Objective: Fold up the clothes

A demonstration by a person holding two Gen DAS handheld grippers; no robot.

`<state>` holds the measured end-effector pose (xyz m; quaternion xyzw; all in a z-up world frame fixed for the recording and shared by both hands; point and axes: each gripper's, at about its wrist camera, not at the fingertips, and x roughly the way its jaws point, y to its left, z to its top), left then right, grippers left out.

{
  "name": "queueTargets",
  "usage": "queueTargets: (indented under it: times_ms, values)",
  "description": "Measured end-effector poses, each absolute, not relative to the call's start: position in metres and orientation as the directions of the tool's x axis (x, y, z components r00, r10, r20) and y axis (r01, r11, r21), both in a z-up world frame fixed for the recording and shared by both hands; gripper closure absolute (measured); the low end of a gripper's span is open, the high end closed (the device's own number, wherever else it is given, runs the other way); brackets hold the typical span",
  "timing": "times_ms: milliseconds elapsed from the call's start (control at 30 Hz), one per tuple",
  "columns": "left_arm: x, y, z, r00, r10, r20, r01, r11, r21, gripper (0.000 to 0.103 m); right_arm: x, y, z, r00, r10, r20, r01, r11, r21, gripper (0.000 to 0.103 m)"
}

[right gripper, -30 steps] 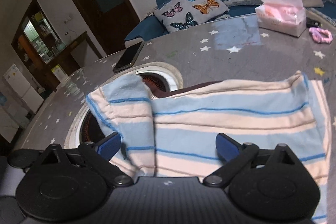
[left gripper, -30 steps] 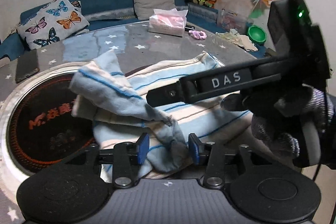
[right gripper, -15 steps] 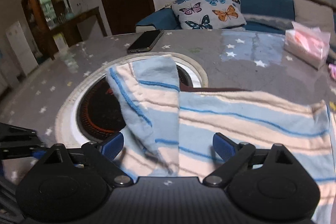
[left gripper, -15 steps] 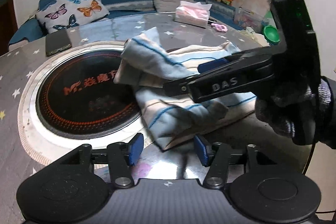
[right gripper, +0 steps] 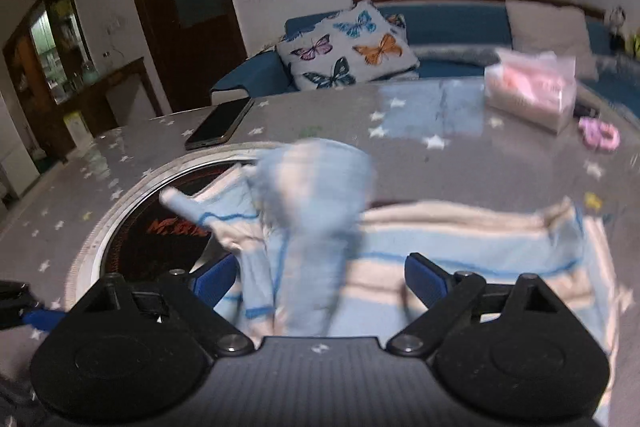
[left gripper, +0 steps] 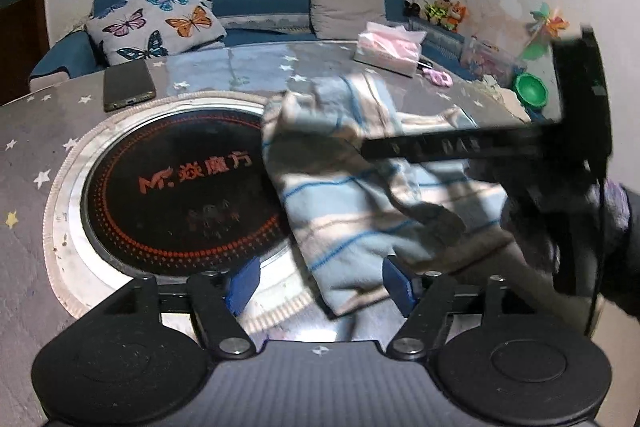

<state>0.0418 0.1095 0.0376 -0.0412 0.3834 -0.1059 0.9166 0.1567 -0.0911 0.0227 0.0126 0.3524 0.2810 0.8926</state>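
Observation:
A blue and cream striped garment point(left gripper: 352, 199) lies bunched on the table, partly over the round black hob point(left gripper: 176, 187). My left gripper point(left gripper: 318, 285) is open just in front of the garment's near edge, holding nothing. My right gripper point(right gripper: 318, 277) is open over the garment point(right gripper: 460, 255), with a raised fold of cloth point(right gripper: 316, 195) standing between its fingers, blurred. In the left wrist view the right gripper's black body point(left gripper: 452, 147) reaches in from the right above the garment.
A phone point(left gripper: 128, 85) lies at the table's back left. A pink tissue box point(left gripper: 388, 47) and a pink hair tie point(left gripper: 438, 77) sit at the back right, a green bowl point(left gripper: 530, 91) further right. A butterfly cushion point(left gripper: 156, 17) rests on the sofa behind.
My left gripper let go of the garment's corner, opened wide and pulled back. The right gripper moved up and left, and a fold of cloth now stands up between its fingers.

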Motion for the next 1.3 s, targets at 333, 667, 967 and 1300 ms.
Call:
queueTargets:
  times_ms: [333, 667, 967, 1300]
  values:
    - [0.054, 0.114, 0.043, 0.700, -0.201, -0.686, 0.130, 0.979, -0.154, 0.027, 0.164, -0.092, 0.008, 0.567, 0.528, -0.633, -0.464, 0.839, 0.284, 0.018]
    - [0.059, 0.116, 0.040, 0.696, -0.195, -0.691, 0.123, 0.981, -0.153, 0.026, 0.175, -0.130, 0.006, 0.626, 0.518, -0.583, -0.316, 0.852, 0.417, 0.019]
    - [0.061, 0.117, 0.041, 0.698, -0.190, -0.691, 0.113, 0.981, -0.156, 0.023, 0.189, -0.107, 0.002, 0.599, 0.541, -0.590, -0.360, 0.841, 0.404, 0.030]
    - [0.074, 0.109, 0.051, 0.720, -0.189, -0.668, 0.120, 0.982, -0.149, 0.020, 0.182, -0.112, 0.015, 0.589, 0.585, -0.558, -0.373, 0.809, 0.454, 0.093]
